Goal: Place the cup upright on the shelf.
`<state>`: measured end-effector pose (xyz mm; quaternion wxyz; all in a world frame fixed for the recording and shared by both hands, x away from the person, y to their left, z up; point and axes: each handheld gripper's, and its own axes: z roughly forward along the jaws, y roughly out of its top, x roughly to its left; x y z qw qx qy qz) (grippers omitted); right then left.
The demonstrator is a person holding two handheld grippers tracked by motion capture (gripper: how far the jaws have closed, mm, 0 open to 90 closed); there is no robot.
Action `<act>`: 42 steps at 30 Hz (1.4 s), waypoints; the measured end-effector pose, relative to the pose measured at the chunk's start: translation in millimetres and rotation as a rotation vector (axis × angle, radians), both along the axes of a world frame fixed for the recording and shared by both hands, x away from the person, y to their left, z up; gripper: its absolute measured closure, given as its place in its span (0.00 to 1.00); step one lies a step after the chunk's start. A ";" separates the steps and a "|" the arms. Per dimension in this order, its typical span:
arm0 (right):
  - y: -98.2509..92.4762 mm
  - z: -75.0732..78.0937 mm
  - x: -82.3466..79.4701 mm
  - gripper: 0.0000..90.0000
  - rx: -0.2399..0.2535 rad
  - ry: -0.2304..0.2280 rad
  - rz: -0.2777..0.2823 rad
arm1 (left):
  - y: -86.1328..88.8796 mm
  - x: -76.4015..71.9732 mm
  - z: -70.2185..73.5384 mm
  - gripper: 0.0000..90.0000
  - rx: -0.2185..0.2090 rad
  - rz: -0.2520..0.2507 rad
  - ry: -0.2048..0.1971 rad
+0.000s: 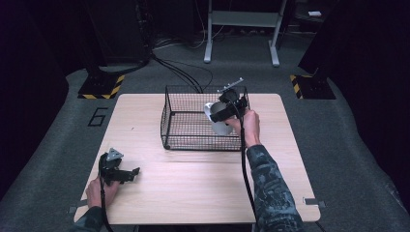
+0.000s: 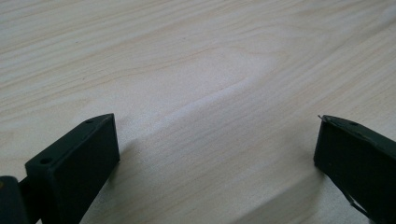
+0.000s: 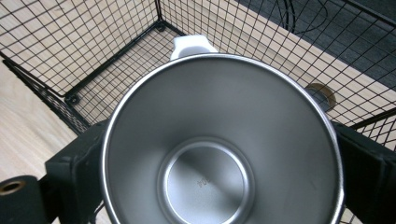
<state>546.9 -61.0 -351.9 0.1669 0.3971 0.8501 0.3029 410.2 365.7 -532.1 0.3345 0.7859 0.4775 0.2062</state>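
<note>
Over the right side of the wire basket (image 1: 167,116), the right gripper (image 1: 223,110) is holding a steel cup (image 1: 218,117), its jaws clamped on the cup's outer wall from both sides. Seen in the right gripper view, the cup (image 3: 219,154) is showing its empty inside, with a white handle (image 3: 191,45) pointing away toward a far corner of the basket (image 3: 70,56). The step looks like setting the cup down inside the basket. To do it well, the person is best keeping the cup clear of the mesh walls, lowering it straight until its base is resting flat on the basket floor, and only then letting the jaws part. The handle wants room, so it should not be snagging the wire. Near the front left of the table (image 1: 193,188), the left gripper (image 1: 126,175) is resting with its jaws apart and empty over bare wood (image 2: 210,84).
</note>
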 end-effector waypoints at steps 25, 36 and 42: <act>9.6 -22.0 29.0 0.06 -0.003 0.051 -0.057 | 0.0 0.0 0.0 0.00 0.000 0.000 0.000; 20.7 -33.5 37.0 0.06 0.027 0.077 -0.068 | 0.0 0.0 0.0 0.00 0.000 0.000 0.000; 23.4 -38.4 39.9 0.06 0.026 0.081 -0.068 | 0.0 0.0 0.0 0.00 0.000 0.000 0.000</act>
